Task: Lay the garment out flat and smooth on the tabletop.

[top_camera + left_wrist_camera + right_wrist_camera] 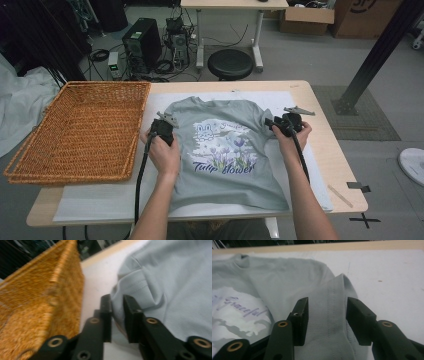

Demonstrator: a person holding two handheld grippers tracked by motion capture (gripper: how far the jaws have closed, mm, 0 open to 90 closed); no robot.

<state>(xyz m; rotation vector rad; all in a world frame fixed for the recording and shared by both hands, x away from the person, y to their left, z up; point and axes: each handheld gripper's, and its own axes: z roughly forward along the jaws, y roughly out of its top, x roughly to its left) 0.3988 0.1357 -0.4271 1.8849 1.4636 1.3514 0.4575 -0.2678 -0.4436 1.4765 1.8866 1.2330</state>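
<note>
A grey T-shirt (pixel 225 150) with a rabbit and tulip print lies face up on the white mat, collar toward the far edge. My left gripper (pixel 163 126) rests at the shirt's left sleeve. In the left gripper view its jaws (pixel 117 300) stand close together, with a bunched fold of the sleeve (pixel 140 290) filling the narrow gap. My right gripper (pixel 278 123) sits at the right sleeve. In the right gripper view its jaws (pixel 327 305) stand wide apart, and the folded sleeve hem (pixel 332 305) lies between them untouched by the pads.
A large wicker basket (pixel 75 130) stands on the table's left side, close to my left gripper (pixel 37 302). A white mat (pixel 100 205) covers the wooden table (pixel 330 150). A black stool (pixel 230 64) and computer gear sit on the floor beyond.
</note>
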